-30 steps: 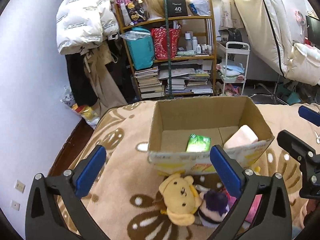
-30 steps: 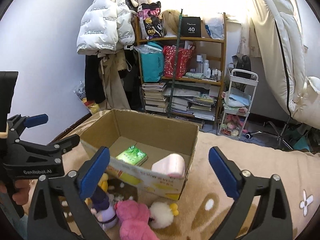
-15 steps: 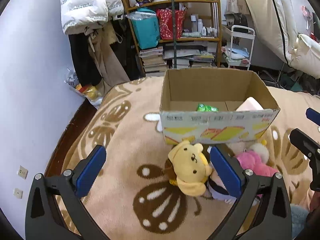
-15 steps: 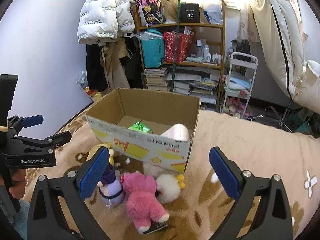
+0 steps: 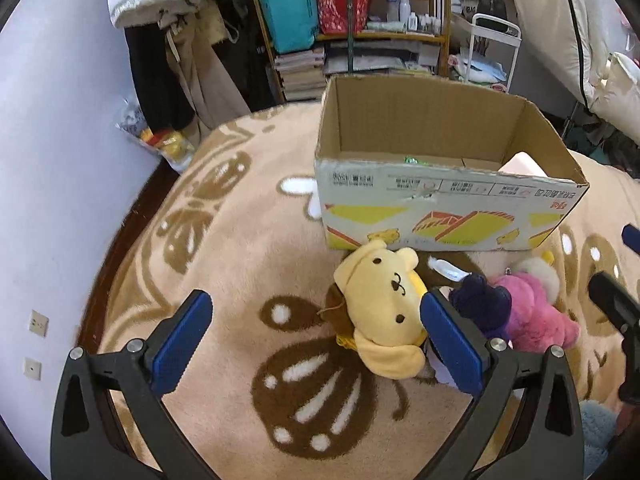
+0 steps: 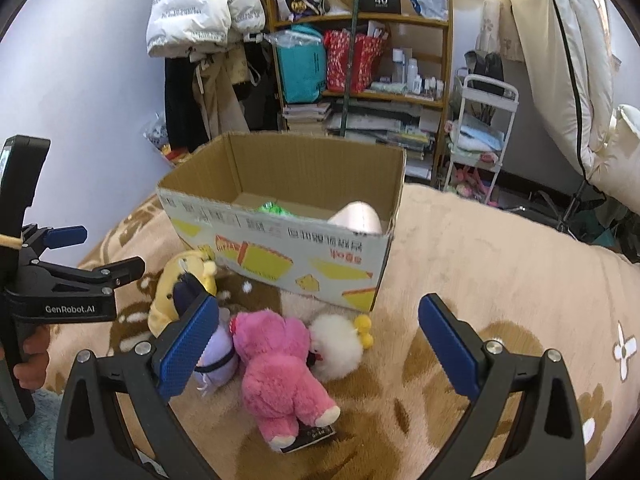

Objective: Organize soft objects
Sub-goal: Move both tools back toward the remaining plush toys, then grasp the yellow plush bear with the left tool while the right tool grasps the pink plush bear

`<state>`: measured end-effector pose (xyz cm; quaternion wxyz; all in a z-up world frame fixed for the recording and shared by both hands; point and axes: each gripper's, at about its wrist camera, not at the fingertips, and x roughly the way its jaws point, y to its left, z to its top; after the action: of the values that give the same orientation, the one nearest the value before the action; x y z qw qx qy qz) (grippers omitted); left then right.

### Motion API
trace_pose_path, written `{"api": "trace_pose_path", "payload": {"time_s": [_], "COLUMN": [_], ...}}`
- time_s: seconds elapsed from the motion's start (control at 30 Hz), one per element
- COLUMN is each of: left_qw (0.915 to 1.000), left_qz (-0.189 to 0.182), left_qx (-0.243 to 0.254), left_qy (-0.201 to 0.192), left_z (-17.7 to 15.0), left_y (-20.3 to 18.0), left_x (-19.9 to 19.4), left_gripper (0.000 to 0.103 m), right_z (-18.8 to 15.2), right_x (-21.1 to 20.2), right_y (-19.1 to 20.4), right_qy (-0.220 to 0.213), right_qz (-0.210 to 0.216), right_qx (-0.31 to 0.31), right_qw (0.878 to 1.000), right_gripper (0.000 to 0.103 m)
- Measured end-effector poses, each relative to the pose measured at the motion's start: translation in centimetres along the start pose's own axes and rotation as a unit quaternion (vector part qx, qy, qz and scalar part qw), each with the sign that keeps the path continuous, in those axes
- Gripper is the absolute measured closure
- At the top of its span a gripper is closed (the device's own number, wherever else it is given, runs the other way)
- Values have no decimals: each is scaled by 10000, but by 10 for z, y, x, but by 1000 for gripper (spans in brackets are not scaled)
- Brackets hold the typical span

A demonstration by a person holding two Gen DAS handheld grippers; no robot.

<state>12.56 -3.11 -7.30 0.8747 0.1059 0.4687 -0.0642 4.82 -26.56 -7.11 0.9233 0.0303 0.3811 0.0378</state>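
Note:
An open cardboard box [image 5: 440,200] [image 6: 280,256] stands on a beige blanket; a green packet [image 6: 272,208] and a pale pink soft item [image 6: 356,218] lie inside. In front of it lie a yellow plush [image 5: 384,300] [image 6: 176,280], a purple plush [image 5: 484,304] [image 6: 216,356], a pink plush [image 6: 280,368] [image 5: 536,312] and a white fluffy plush [image 6: 336,344]. My left gripper [image 5: 316,344] is open, low over the blanket, its right finger beside the yellow plush. My right gripper [image 6: 316,348] is open above the pink plush.
A cluttered wooden shelf [image 6: 360,60] with bags and books stands behind the box, coats [image 6: 208,40] hang at the left, and a white trolley [image 6: 480,128] is at the right. The left gripper's body [image 6: 60,288], held by a hand, is at the right view's left edge.
Both grippers have pulled back from over the box and dropped toward the plush toys in front of it. Both stay open with nothing held.

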Motion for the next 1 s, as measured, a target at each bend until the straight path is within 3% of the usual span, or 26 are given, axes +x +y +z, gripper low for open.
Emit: {"api": "trace_pose_path", "payload": {"time_s": [0.33,0.47,0.9,0.93,1.0], "left_qw": [9978,9967,9864,9855,9831], "left_qz": [-414,-374,-901,-939,-1090], "left_qx": [-126,-140,-642,-682,-730], "left_qy": [508,707,1216,1238,1275], "left_z": [4,2,-4,-5,-5], "left_y": [-7,-10,-8,-7,-4], "left_x": [37,53,90,92,95], "left_gripper": [1,1,1,2,12], "right_z": [-4,-6,-17,-18,-20], "right_x": [23,34,55,57,60], "right_y": [-2,-2,16,18,20], "right_qy": [472,739,1312,1367,1450], "right_qz": [24,30,188,226,260], "right_qx": [66,55,-313,-332,-367], "right_qw": [9989,9972,9907,9898,9884], "right_gripper": [0,0,0,1,13]}}
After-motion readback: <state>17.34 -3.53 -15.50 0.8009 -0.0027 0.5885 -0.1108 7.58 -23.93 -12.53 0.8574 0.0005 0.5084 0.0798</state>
